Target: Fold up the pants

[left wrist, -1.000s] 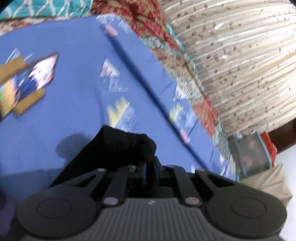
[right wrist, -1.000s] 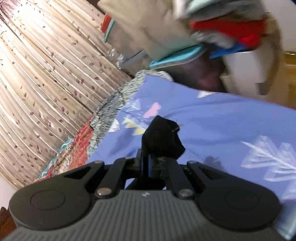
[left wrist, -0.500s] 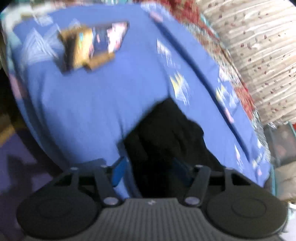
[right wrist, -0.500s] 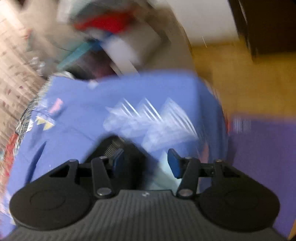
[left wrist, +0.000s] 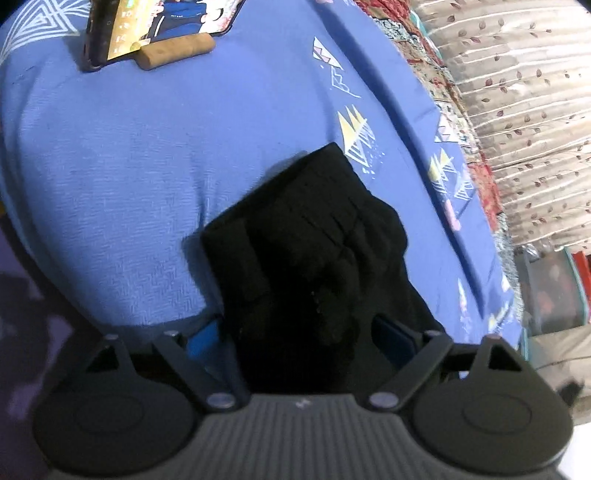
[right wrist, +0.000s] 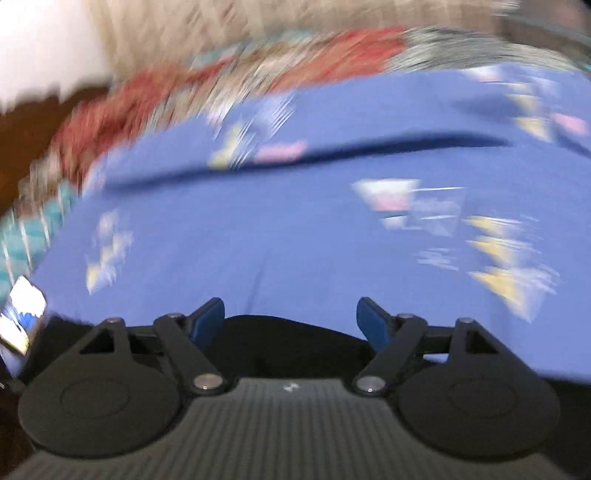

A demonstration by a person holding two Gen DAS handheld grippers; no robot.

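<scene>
Two pairs of jaws are spreading apart at this moment, and neither pad set presses on cloth. The left gripper (left wrist: 299, 339) stands with its blue pads either side of the black pants (left wrist: 306, 251), which pass between them without being pinched. The right gripper (right wrist: 291, 321) likewise has a clear gap between its blue pads, with only a dark edge of the pants (right wrist: 288, 332) showing low between them; that view is badly blurred.

The pants lie in a compact, bunched stack on the blue bedsheet (left wrist: 110, 177), near its front edge and well apart from the phone (left wrist: 155, 26) and the tan cylinder (left wrist: 177, 50) at the sheet's far end. The patterned curtain (left wrist: 517, 110) hangs beyond the sheet's far side.

The pants look soft, light and limp, likely to sag and slide over themselves rather than hold a crease. A firm pinch at a layered corner or folded edge of the stack would probably carry all layers together; a grab mid-panel would likely lift only the top layer.
</scene>
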